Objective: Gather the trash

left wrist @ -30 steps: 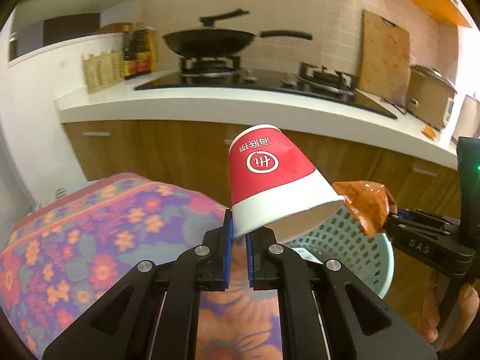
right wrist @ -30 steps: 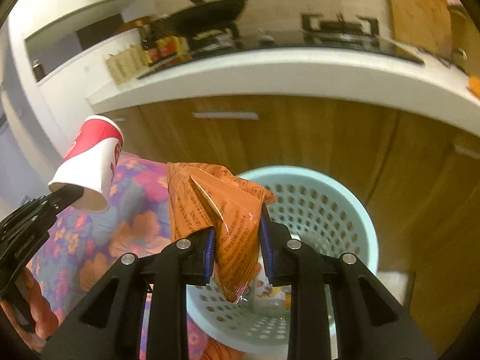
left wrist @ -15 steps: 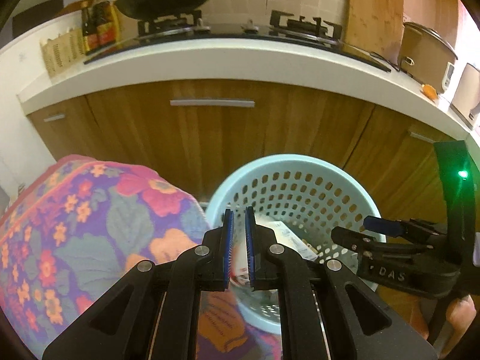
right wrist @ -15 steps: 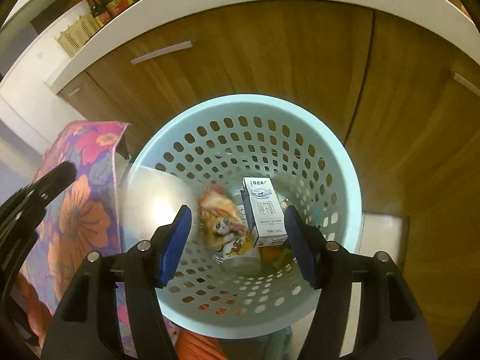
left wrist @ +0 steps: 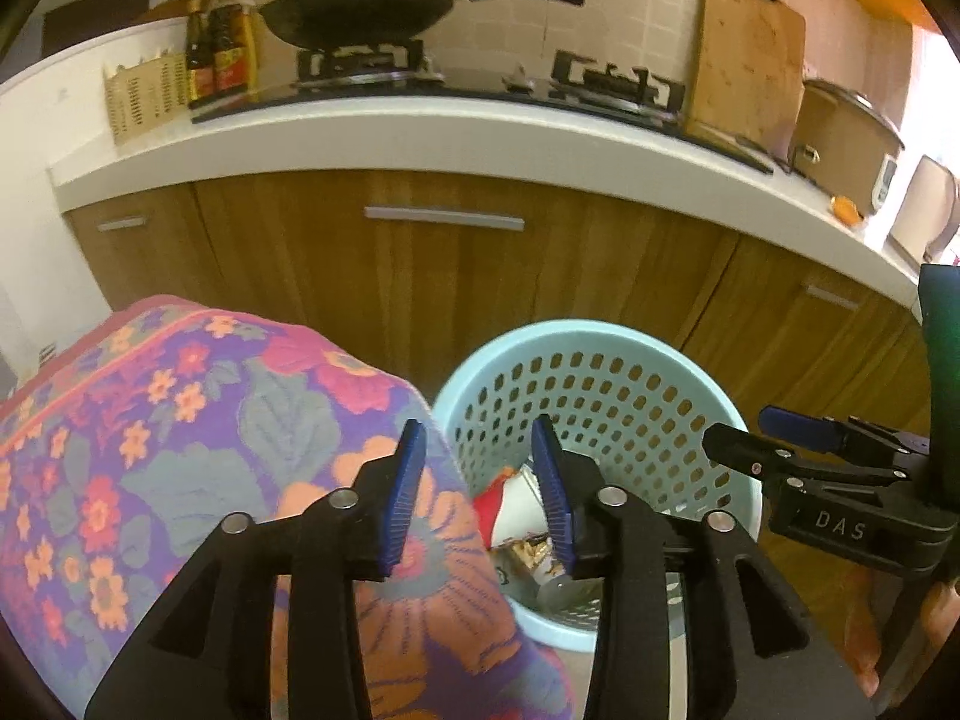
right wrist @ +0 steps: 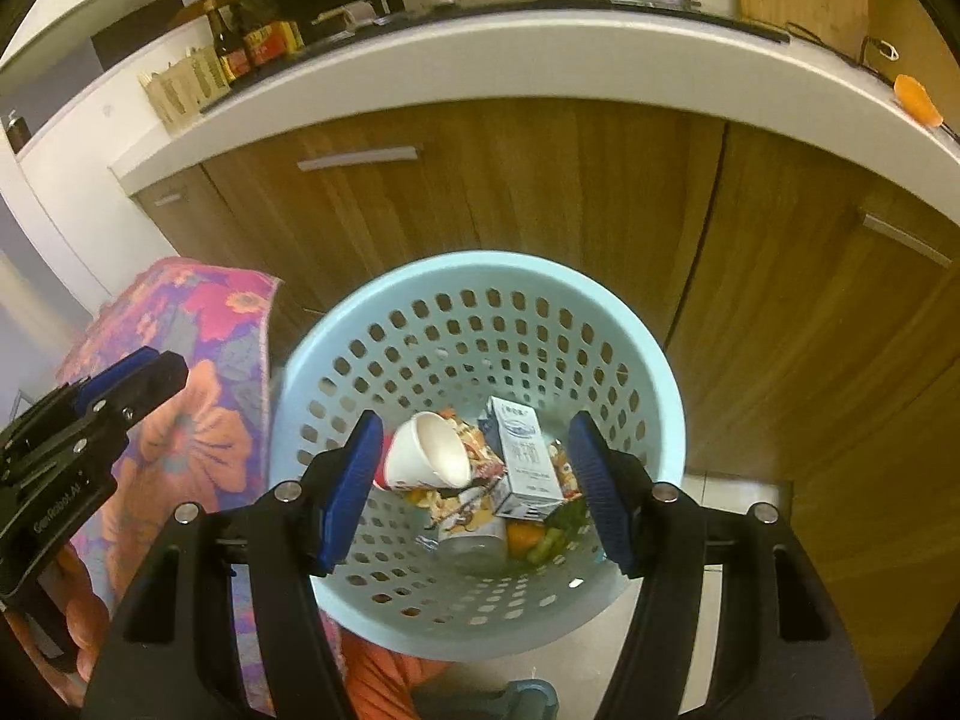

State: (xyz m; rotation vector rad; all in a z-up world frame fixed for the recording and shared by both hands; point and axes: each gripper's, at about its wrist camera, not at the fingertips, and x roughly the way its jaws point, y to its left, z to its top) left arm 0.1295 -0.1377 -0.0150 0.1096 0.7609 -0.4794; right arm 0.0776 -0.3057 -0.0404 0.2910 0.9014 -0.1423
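A light blue perforated trash basket (right wrist: pixel 654 396) stands on the floor before the wooden cabinets; it also shows in the left wrist view (left wrist: pixel 690 372). Inside lie the red-and-white paper cup (right wrist: pixel 429 450), a white milk carton (right wrist: pixel 525 456), wrappers and other scraps. The cup also shows in the left wrist view (left wrist: pixel 510 501). My right gripper (right wrist: pixel 474 480) is open and empty above the basket. My left gripper (left wrist: pixel 480 495) is open and empty at the basket's left rim, over the table edge. Each gripper shows in the other's view: the right (left wrist: pixel 774 444), the left (right wrist: pixel 129 378).
A table with a floral cloth (left wrist: pixel 180 432) stands left of the basket. Wooden cabinets (left wrist: pixel 444 264) under a white counter (left wrist: pixel 420 138) stand behind it, with a wok (left wrist: pixel 360 12), bottles (left wrist: pixel 219 54), a cutting board (left wrist: pixel 744 54) and a cooker (left wrist: pixel 846 132).
Both grippers have let go: the cup and the orange wrapper dropped into the basket. Both jaws have opened, the left most recently. The cup came to rest on its side.
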